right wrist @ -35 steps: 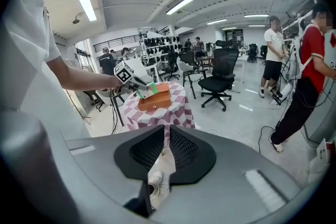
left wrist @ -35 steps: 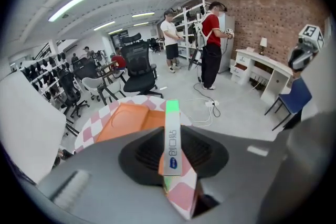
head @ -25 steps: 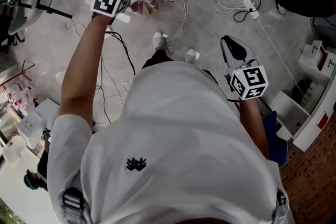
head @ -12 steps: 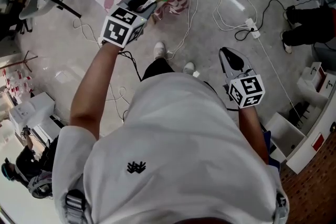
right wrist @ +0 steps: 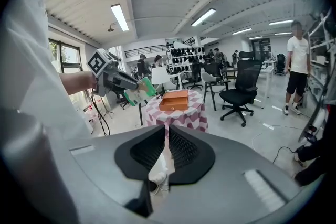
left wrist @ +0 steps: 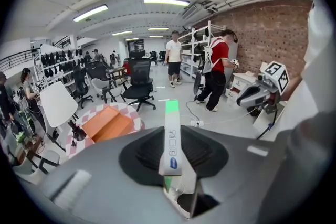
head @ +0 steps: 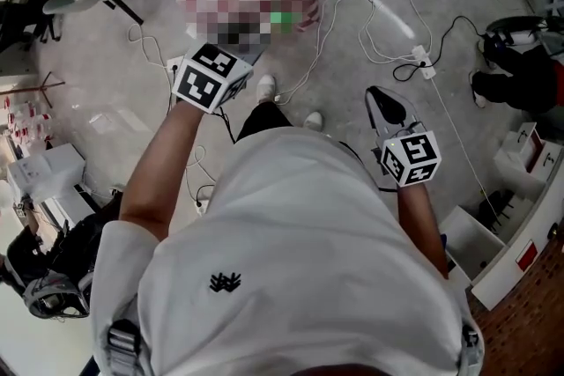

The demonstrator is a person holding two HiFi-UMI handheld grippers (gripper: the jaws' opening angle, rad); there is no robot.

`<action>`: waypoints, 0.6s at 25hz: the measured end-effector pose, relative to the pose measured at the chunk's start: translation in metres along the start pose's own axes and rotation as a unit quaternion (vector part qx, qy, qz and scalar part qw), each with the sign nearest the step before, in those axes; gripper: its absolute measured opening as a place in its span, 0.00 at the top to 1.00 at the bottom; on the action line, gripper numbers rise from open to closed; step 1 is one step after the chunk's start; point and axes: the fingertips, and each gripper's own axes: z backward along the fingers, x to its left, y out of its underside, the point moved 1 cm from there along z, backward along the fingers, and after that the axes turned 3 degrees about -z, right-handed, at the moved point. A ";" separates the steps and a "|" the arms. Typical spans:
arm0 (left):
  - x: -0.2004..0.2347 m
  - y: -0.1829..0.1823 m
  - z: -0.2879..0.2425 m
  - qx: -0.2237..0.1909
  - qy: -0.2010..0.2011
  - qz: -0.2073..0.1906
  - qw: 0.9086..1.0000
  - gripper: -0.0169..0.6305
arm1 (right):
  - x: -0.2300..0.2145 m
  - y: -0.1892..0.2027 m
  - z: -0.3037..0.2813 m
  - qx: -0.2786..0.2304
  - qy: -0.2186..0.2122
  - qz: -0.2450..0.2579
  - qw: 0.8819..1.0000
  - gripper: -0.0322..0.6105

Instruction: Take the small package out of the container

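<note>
My left gripper (left wrist: pixel 171 153) is shut on a small white package (left wrist: pixel 171 140) with a green end, which stands edge-on between its pads. The right gripper view shows that gripper (right wrist: pixel 118 81) in the air left of the orange container (right wrist: pixel 175 99), the package (right wrist: pixel 137 90) clear of it. The container (left wrist: pixel 107 123) sits open on a round table with a red-checked cloth (right wrist: pixel 181 116). In the head view the table top is blurred over; the left marker cube (head: pixel 211 77) is just in front of it. My right gripper (right wrist: pixel 166 136) is shut and empty, held low at my right side (head: pixel 388 106).
Cables and a power strip (head: pixel 421 64) lie on the grey floor. A black office chair (left wrist: pixel 137 86) and two standing people (left wrist: pixel 217 75) are beyond the table. White shelf units (head: pixel 515 189) stand at the right, and a brick wall behind them.
My left gripper has drawn back from over the table toward my body, carrying the package. The right gripper has stayed about where it was.
</note>
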 end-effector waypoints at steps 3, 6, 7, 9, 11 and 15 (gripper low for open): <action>-0.012 -0.001 0.007 -0.003 0.001 -0.001 1.000 0.74 | 0.002 0.002 0.004 -0.002 -0.003 0.002 1.000 0.92; -0.020 0.001 0.012 -0.005 0.001 -0.004 1.000 0.74 | 0.005 0.004 0.007 -0.003 -0.005 0.004 1.000 0.92; -0.021 0.002 0.013 -0.007 0.001 -0.005 1.000 0.74 | 0.006 0.004 0.008 -0.005 -0.005 0.005 1.000 0.93; -0.024 0.002 0.015 -0.007 0.000 -0.004 1.000 0.74 | 0.008 0.003 0.008 -0.008 -0.006 0.006 1.000 0.93; -0.026 0.002 0.016 -0.005 0.001 -0.003 1.000 0.74 | 0.009 0.001 0.009 -0.010 -0.007 0.008 1.000 0.94; -0.029 0.004 0.014 -0.004 0.002 -0.003 1.000 0.74 | 0.009 0.001 0.009 -0.012 -0.009 0.011 1.000 0.95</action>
